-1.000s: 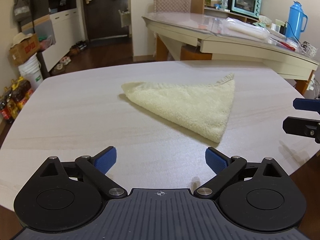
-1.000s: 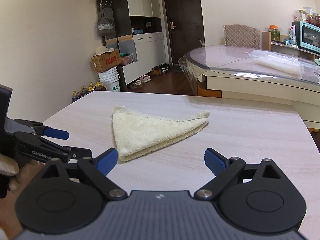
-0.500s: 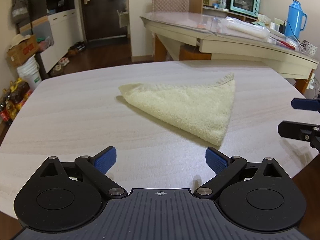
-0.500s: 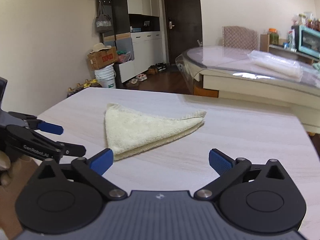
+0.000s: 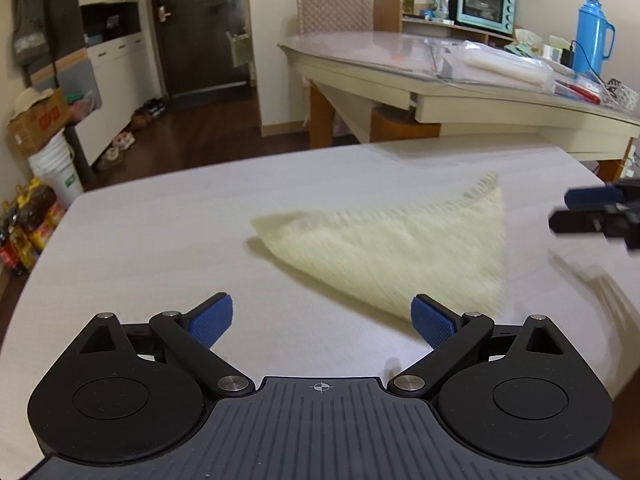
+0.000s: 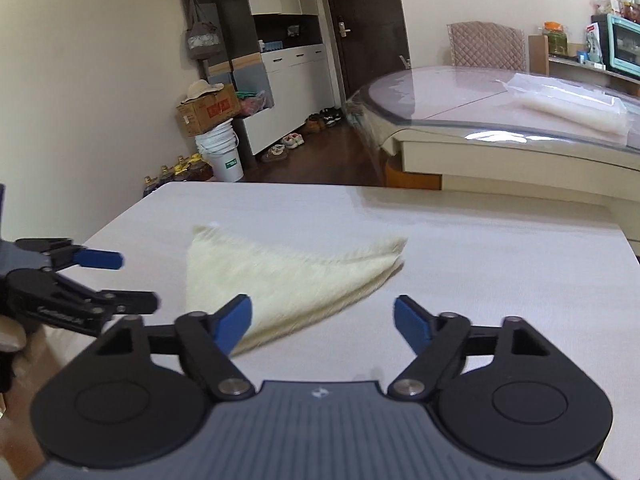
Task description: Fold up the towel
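Though blurred, red print marks the cardboard box (image 6: 208,114).

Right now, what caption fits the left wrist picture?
Open left hand-held gripper faces a triangle-folded yellow towel on the table.

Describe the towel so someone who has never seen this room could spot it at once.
Find the pale wood-grain table nearest the cameras, in front of the glass-topped dining table. Near its middle lies the towel, the only thing resting on that surface. It is cream-yellow, fluffy, and folded into a triangle.
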The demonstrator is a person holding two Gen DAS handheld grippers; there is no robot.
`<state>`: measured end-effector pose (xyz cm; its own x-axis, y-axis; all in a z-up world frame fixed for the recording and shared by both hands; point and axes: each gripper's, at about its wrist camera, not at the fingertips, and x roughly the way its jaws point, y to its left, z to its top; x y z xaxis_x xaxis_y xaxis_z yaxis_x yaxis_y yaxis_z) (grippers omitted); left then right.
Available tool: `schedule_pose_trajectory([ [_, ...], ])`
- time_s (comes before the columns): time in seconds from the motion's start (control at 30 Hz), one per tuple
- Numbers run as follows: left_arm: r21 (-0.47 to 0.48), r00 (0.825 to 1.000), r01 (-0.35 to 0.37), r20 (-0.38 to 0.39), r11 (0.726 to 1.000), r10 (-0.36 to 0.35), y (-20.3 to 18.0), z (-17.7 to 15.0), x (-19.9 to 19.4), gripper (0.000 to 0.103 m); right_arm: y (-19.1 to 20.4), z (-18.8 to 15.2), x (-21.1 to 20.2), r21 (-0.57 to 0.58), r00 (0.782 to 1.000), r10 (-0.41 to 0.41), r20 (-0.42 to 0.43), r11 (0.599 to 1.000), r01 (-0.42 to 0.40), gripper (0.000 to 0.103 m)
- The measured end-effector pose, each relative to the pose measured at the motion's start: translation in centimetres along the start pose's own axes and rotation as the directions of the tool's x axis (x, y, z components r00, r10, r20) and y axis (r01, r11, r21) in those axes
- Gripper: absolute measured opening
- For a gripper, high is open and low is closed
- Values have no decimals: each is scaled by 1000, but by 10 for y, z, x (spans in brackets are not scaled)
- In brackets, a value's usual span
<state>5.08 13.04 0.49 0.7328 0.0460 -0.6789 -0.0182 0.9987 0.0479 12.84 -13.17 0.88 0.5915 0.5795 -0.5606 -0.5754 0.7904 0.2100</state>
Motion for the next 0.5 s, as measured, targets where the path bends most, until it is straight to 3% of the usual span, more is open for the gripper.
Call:
schedule_pose_trajectory([
  [0.07,9,1000,9,-6,1000,-9,9,8,13,99,-7,7,10,9,1000,-9,5,1000,9,65],
  [0.23,23,999,28,-26,999,-28,28,25,41,96,-22,20,50,9,999,-17,-47,1000,18,55],
  [0.27,22,999,30,-32,999,-29,32,28,47,94,-24,21,55,12,998,-16,-53,1000,17,55],
  [0.33,19,998,43,-41,999,-42,37,31,54,78,-27,21,65,21,998,-15,-63,1000,17,52],
  [0.4,20,997,56,-47,998,-55,42,33,60,78,-28,21,69,25,998,-16,-68,1000,18,48],
  [0.5,34,997,57,-45,998,-56,42,30,62,82,-30,18,74,30,997,-21,-74,999,23,33],
])
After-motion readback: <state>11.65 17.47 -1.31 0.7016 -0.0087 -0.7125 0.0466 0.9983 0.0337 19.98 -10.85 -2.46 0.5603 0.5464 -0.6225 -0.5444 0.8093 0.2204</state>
